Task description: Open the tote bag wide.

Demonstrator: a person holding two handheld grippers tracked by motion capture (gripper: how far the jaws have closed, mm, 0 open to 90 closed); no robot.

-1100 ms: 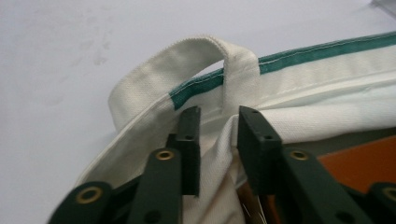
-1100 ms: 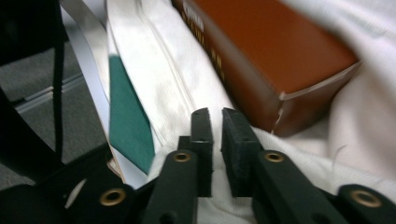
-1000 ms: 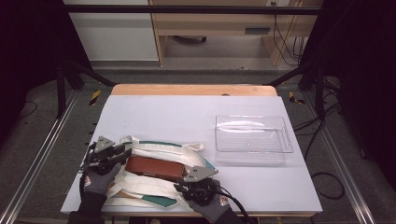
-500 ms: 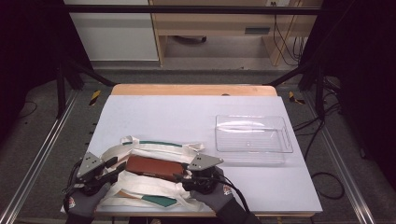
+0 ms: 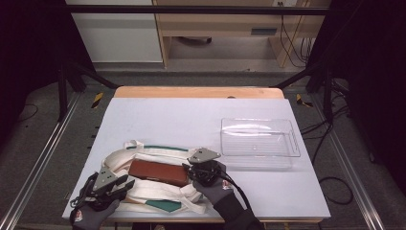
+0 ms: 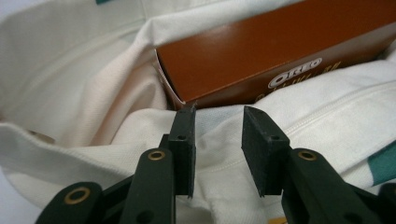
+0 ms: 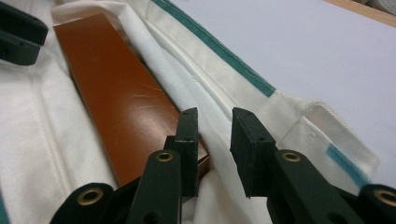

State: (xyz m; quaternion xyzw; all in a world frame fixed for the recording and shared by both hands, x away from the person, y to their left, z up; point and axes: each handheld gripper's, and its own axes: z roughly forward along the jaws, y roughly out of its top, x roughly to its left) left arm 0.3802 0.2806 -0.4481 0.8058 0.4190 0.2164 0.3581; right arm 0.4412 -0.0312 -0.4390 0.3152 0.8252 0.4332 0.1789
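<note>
The brown Oreo box [image 5: 158,172] lies flat in the lower left of the high view, nested in the mouth of a cream cloth bag with green trim [image 5: 158,197], on the pale surface [image 5: 191,120]. My reading is that the box is being worked into the bag and is about halfway there: cloth folds sit along both long sides and under it, but its whole top face is bare and no fabric covers either end. What is left is to draw the bag's opening over the box, or push the box deeper. A clear plastic tray [image 5: 258,139] stands well apart at centre right.

The left tongs [image 6: 217,140] have just been closing, with a gap still between the jaws; they hover over a cream fold just short of the box's corner, gripping nothing. The right tongs [image 7: 212,149] have also just been closing and stand parted at the box's other end, one jaw beside its edge; whether that jaw touches the cardboard is hard to tell.

The high view gives the overall layout, the tray and both gloved hands. The left gripper view alone reads the Oreo lettering and the box's open end flap. The right gripper view shows the green-edged seam and a handle loop [image 7: 336,135] lying on the surface.
</note>
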